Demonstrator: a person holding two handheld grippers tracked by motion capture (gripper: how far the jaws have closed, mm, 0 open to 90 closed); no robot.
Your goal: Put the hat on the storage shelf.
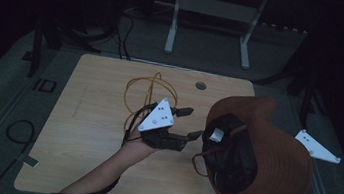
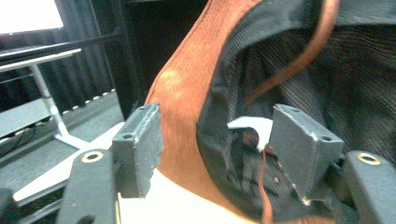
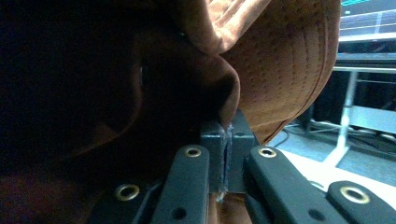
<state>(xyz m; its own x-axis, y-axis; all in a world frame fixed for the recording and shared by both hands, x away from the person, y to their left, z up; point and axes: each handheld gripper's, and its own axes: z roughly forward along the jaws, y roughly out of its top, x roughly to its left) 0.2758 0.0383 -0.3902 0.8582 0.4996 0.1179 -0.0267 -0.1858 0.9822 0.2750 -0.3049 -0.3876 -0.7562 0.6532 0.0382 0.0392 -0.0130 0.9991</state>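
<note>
So the right gripper (image 3: pixel 225 140) has its jaws clamped tight on a fold of the brown hat's (image 1: pixel 272 160) brim, pads pressed together with just the fabric edge pinched between them. That's what keeps the hat up off the wooden table (image 1: pixel 91 116), turned so its dark lining faces the camera in the high view. The left gripper (image 2: pixel 215 140) has its jaws spread, one on each side of the brim edge and not pressing anything yet (the orange-brown band runs right between them, and a small white label (image 2: pixel 254 127) sits just inside the crown). Judging by how the brim buckles and droops, this hat is soft, light and floppy, more suede-like cloth than stiff felt, so it won't hold its shape from a single pinch. The stitched brim edge looks like the best place to grab: thin enough for the jaws and not slippery. There's a thin cord (image 1: pixel 200 162) dangling from the inside that could snag. An orange cable (image 1: pixel 147 94) lies coiled on the table behind the left gripper.
</note>
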